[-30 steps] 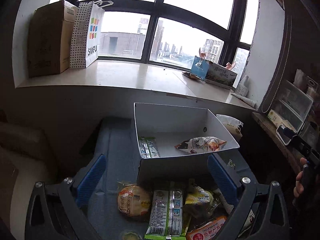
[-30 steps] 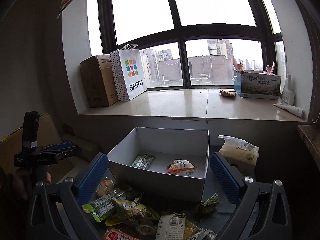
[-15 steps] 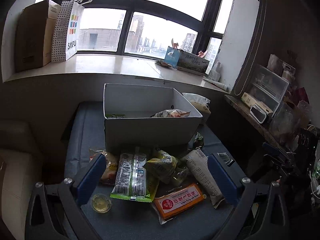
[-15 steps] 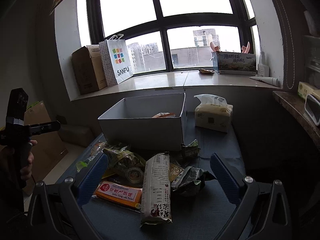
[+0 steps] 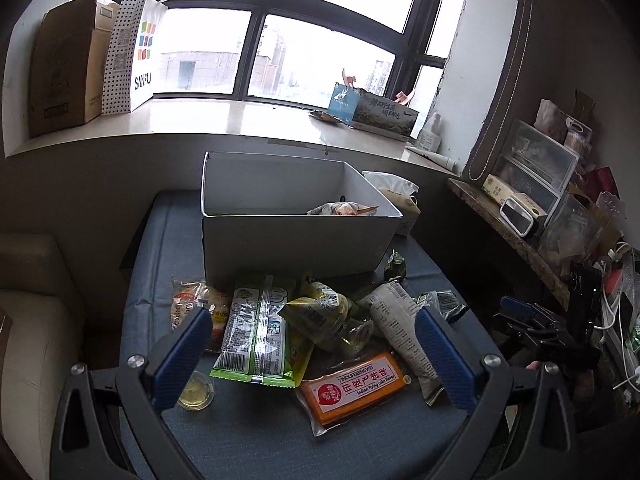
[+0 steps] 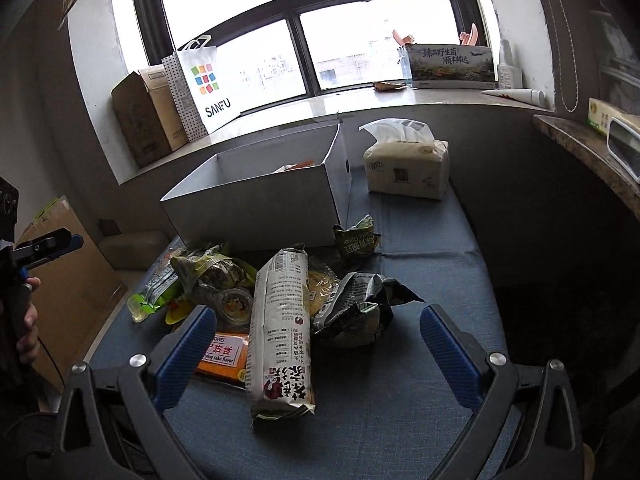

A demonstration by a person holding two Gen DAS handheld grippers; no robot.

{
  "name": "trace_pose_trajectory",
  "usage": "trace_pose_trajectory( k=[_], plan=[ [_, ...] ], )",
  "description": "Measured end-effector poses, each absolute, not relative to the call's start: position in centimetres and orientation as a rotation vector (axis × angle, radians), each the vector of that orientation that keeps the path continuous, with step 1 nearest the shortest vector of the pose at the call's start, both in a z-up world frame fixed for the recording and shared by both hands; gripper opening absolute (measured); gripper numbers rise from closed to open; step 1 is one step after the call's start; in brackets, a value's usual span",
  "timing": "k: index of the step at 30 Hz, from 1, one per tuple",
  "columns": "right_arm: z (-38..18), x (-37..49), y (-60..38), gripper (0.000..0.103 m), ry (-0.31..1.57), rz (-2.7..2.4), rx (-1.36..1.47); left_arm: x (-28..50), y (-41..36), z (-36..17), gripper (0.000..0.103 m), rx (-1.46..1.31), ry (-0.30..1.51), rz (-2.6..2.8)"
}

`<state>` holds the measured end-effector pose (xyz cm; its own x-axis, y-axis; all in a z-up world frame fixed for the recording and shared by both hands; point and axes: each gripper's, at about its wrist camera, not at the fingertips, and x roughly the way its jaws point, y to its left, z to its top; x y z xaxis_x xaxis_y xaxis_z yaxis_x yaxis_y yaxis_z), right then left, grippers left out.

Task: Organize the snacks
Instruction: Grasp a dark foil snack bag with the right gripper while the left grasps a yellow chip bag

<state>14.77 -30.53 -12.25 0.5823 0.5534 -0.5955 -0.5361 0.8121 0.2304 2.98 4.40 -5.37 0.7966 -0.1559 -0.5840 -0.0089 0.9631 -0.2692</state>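
Note:
A white open box (image 5: 288, 236) (image 6: 256, 208) stands on the blue cushion (image 5: 248, 432), with a snack bag (image 5: 344, 209) inside it. A heap of snacks lies in front of the box: an orange cake pack (image 5: 354, 386), a green-white pack (image 5: 256, 328), a round pastry (image 5: 192, 304), a long grey-white pack (image 6: 280, 328), a crumpled dark bag (image 6: 360, 304) and a small jelly cup (image 5: 195, 391). My left gripper (image 5: 314, 354) hovers open above the heap. My right gripper (image 6: 318, 350) is open over the long grey-white pack. Neither holds anything.
A tissue pack (image 6: 406, 170) sits right of the box. The windowsill holds a cardboard box (image 5: 60, 68), a SANFU paper bag (image 5: 134, 56) and a printed carton (image 6: 452, 62). A cluttered side shelf (image 5: 552, 208) runs along the right. A cardboard sheet (image 6: 68, 280) stands left.
Both grippers have pulled back and down from the box, so the snack heap now fills the foreground. Both stayed open and empty.

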Motion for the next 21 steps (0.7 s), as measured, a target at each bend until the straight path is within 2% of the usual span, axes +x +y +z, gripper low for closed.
trace_pose_trajectory(
  k=[6, 15, 16, 17, 18, 21],
  plan=[
    [-14.7, 18.3, -29.7, 0.103, 0.807, 0.610, 0.073, 2.9, 4.0, -5.9, 0.103, -0.268, 0.656, -0.090],
    [-19.4, 23.5, -30.5, 0.103, 0.991, 0.555, 0.355, 3.3, 3.9, -6.7, 0.103, -0.274, 0.681, -0.089],
    [-19.7, 23.7, -30.3, 0.098, 0.997, 0.555, 0.358, 3.4, 3.8, -6.8, 0.103, -0.273, 0.685, -0.087],
    [-19.9, 23.9, -30.2, 0.074, 0.993, 0.567, 0.368, 3.6, 3.7, -6.9, 0.103, -0.269, 0.690, -0.087],
    [-20.2, 24.1, -30.0, 0.056, 1.000, 0.575, 0.369, 3.6, 3.7, -7.0, 0.103, -0.264, 0.693, -0.087],
    [-20.3, 24.1, -30.2, 0.048, 0.997, 0.578, 0.372, 3.8, 3.4, -7.3, 0.103, -0.240, 0.704, -0.085]
  ],
)
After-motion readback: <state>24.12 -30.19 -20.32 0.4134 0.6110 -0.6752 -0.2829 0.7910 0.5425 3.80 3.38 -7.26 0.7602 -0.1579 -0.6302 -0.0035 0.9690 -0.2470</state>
